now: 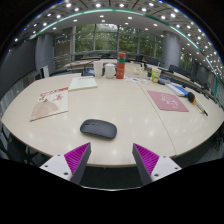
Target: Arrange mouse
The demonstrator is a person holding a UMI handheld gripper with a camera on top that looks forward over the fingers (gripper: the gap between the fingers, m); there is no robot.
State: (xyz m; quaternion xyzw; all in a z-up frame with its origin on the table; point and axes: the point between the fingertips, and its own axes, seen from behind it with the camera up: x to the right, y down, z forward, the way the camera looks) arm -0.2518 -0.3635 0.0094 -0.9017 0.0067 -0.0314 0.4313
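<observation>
A dark grey computer mouse (98, 128) lies on the large pale round table (130, 118), just ahead of my fingers and a little left of the midline. My gripper (112, 160) is open, with nothing between the purple pads (78, 156). It hangs over the table's near edge, short of the mouse and apart from it.
A red-and-white leaflet (50, 103) lies at the left, a pink mat (168, 100) at the right. Bottles, cups and an orange-red container (120, 66) stand at the far middle. Chairs ring the table.
</observation>
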